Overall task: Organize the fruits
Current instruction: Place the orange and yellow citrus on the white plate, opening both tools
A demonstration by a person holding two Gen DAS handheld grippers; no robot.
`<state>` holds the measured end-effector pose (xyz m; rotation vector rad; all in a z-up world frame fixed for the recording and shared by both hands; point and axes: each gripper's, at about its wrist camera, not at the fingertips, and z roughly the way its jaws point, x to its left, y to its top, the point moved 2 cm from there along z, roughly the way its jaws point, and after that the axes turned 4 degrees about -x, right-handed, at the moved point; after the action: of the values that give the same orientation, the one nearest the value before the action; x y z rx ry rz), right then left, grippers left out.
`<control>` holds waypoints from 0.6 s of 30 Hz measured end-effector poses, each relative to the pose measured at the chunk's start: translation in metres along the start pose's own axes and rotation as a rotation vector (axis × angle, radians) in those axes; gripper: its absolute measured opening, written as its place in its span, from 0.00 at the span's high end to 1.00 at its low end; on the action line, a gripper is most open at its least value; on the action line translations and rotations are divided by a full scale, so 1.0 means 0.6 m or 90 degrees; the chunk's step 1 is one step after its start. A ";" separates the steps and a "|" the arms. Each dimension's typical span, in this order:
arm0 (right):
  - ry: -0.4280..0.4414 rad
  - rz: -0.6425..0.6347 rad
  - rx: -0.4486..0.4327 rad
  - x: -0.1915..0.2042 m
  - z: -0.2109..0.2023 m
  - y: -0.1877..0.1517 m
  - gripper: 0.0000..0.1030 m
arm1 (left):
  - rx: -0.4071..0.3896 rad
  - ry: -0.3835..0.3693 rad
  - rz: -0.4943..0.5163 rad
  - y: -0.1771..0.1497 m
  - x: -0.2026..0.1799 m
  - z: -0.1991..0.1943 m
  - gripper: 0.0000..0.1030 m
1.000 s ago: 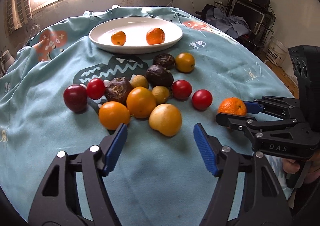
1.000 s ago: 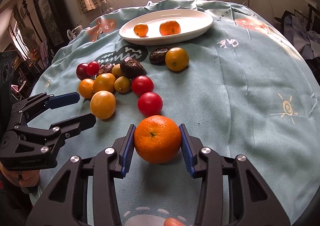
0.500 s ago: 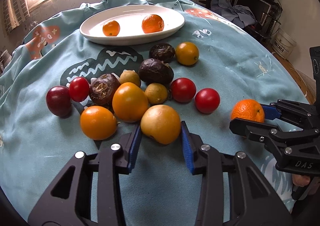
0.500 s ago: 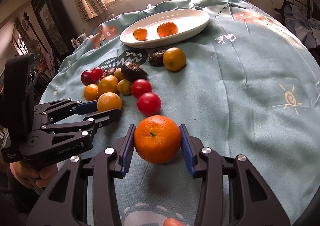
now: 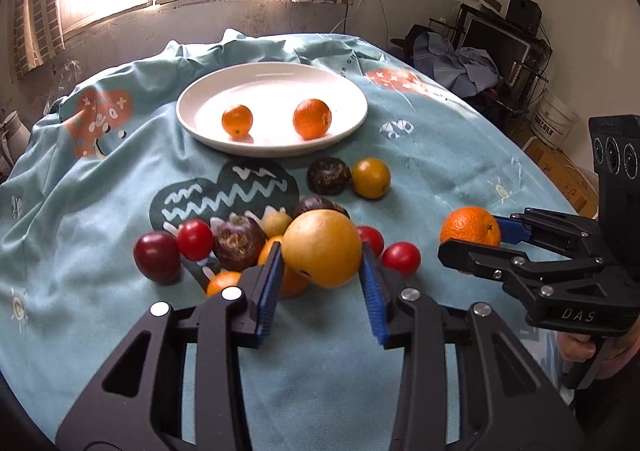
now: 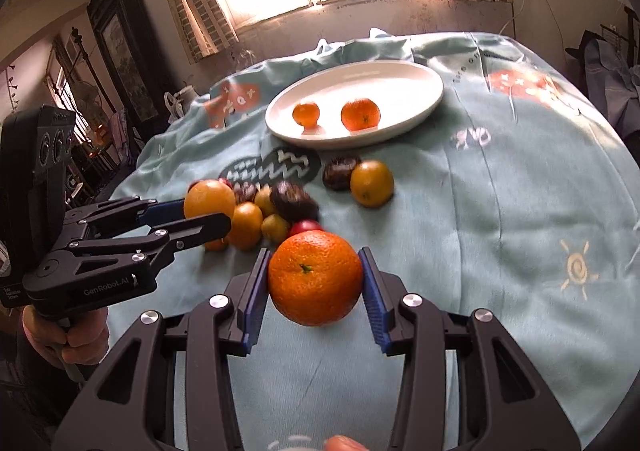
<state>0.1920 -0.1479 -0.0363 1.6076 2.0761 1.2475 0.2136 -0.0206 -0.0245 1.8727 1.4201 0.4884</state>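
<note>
My left gripper point(image 5: 322, 275) is shut on a yellow-orange fruit point(image 5: 322, 247) and holds it above the pile of fruits point(image 5: 240, 243). My right gripper point(image 6: 314, 283) is shut on a bright orange mandarin point(image 6: 315, 277) and holds it above the cloth. In the left wrist view the right gripper point(image 5: 476, 241) holds the mandarin point(image 5: 470, 225) to the right. In the right wrist view the left gripper point(image 6: 208, 213) holds its fruit point(image 6: 209, 198) to the left. A white plate point(image 5: 344, 91) at the back holds two small oranges point(image 5: 312, 118).
A dark wrinkled fruit point(image 5: 328, 176) and a yellow-orange fruit point(image 5: 370, 178) lie between pile and plate. Red tomatoes point(image 5: 401, 258) and a dark red plum point(image 5: 157, 257) flank the pile. A light blue patterned cloth point(image 5: 440, 155) covers the round table. Furniture and a bucket point(image 5: 556, 123) stand at the right.
My left gripper closed on the yellow-orange fruit and lifted it off the pile. My right gripper lifted the mandarin off the cloth.
</note>
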 end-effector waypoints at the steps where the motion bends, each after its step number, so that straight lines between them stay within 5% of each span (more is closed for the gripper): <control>1: 0.001 0.000 -0.018 -0.002 0.004 0.023 0.57 | -0.008 0.004 -0.006 0.017 0.010 0.002 0.63; 7: -0.048 0.024 -0.098 -0.049 0.083 0.151 0.57 | -0.027 0.061 -0.033 0.126 0.075 0.081 0.63; 16: -0.047 0.057 -0.056 -0.112 0.217 0.210 0.57 | 0.034 0.112 -0.086 0.197 0.157 0.223 0.63; 18: -0.037 0.061 -0.045 -0.115 0.232 0.207 0.55 | 0.027 0.126 -0.090 0.196 0.164 0.230 0.51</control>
<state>0.3900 -0.1381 -0.0509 1.7082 1.9192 1.2742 0.4165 0.0129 -0.0416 1.7804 1.6922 0.5895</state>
